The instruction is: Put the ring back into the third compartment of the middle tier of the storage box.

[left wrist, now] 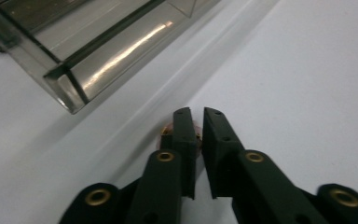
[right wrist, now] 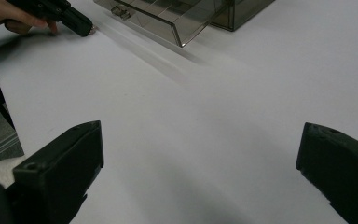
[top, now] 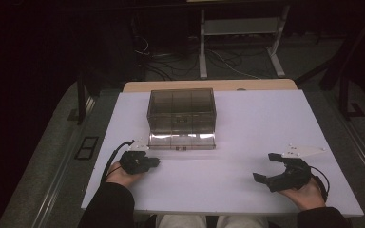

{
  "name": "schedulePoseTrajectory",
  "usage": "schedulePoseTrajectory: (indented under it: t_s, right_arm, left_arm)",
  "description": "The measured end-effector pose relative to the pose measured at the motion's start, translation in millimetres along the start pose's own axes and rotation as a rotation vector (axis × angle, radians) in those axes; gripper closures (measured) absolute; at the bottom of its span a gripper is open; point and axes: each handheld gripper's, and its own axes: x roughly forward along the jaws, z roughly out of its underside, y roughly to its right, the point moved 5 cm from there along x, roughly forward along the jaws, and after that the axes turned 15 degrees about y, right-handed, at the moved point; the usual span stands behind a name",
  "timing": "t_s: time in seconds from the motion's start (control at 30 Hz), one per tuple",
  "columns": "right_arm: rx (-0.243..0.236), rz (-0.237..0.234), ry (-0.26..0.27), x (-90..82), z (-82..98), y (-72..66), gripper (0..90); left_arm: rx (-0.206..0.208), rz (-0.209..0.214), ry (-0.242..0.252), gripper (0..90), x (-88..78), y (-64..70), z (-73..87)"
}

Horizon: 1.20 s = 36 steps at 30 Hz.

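Jaws of left gripper nearly together on small round pinkish thing on tabletop near clear box; right gripper agape, idle. I judge pickup step; next, lift toward open tray.

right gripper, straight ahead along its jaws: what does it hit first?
Probably nothing soon. The right gripper has its jaws wide open over bare white table. Farther along that line sits the clear plastic box with its front flap down; depth is hard to judge, so it may pass beside it.
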Motion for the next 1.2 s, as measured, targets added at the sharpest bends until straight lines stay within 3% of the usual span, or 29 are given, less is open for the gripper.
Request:
schedulePoseTrajectory:
  t_s: [0.2,0.4,0.63,0.93,1.2]
  right_arm:
    - [0.003,0.0,-0.001,-0.1,-0.1,-0.1,0.0]
    - [0.002,-0.004,0.001,-0.7,-0.4,0.2,0.0]
    - [-0.001,-0.005,0.003,-0.7,-0.5,0.0,0.0]
    - [0.0,-0.004,0.002,-0.9,-0.4,0.0,0.0]
    - [0.002,-0.003,0.003,-0.9,-0.4,0.3,0.0]
  left_arm:
    - [-0.003,-0.022,-0.021,85.9,0.7,2.5,-1.9]
    - [-0.061,-0.006,-0.008,86.0,0.4,-1.0,-1.8]
    - [-0.056,-0.003,-0.007,86.0,-1.6,0.2,-2.6]
    - [-0.111,0.001,0.057,86.0,-8.4,0.3,-7.3]
    - [-0.127,0.009,0.086,86.0,-14.5,0.8,-10.5]
